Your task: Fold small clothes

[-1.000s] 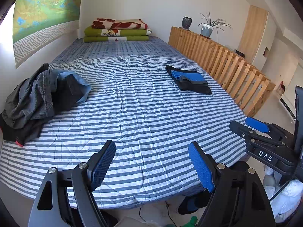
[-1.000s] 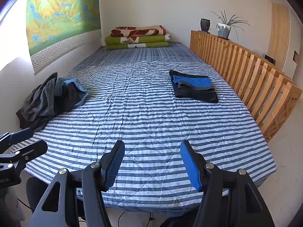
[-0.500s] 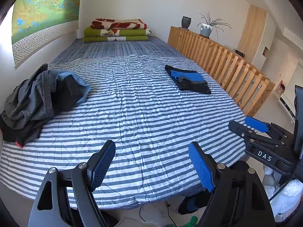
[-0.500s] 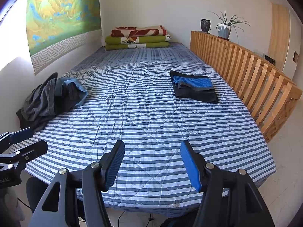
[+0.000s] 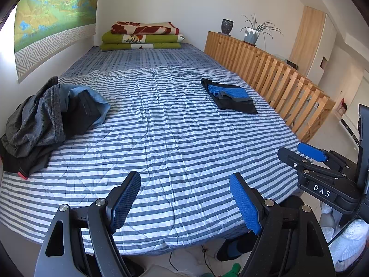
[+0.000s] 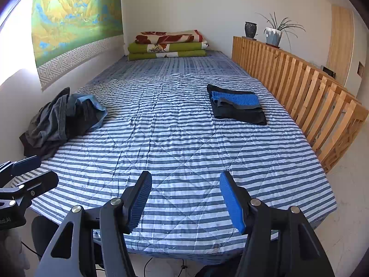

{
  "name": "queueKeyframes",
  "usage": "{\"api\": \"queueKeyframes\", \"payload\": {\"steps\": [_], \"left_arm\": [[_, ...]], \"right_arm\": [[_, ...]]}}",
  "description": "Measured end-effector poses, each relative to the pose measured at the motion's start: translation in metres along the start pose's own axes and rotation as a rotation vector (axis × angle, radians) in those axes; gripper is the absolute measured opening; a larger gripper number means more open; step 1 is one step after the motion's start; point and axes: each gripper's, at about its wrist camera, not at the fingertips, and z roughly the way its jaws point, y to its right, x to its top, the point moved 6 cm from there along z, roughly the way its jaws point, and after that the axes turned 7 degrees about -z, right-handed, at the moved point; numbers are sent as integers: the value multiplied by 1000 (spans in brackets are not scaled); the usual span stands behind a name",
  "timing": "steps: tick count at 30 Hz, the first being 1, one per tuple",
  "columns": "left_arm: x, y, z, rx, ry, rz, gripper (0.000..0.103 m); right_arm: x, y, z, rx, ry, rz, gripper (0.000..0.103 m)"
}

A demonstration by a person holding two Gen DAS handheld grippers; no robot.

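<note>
Both hand-held grippers, left (image 5: 184, 198) and right (image 6: 184, 198), spread wide and empty over the bed (image 5: 175, 138) edge. Unfolded pile (image 5: 46, 120) far left, folded stack (image 5: 230, 98) far right, probably kept apart for sorting.

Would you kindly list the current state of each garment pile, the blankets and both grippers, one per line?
Left gripper: open, empty, above the bed's near edge.
Right gripper: open, empty, above the bed's near edge.
Heap of dark clothes: crumpled, unfolded, on the left.
Folded stack: flat, blue piece on black.
Blankets: folded, stacked at the far end.
</note>
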Motion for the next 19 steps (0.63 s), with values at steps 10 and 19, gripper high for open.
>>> {"api": "queueKeyframes", "payload": {"steps": [10,19], "left_arm": [[-4,0,4,6,-8,-3,82],[-6,-11,7,24,-10,-10,82]], "right_arm": [[-3,-2,4,5,-7,-3,57],[-4,-4,10,19,-22,-9,57]]}}
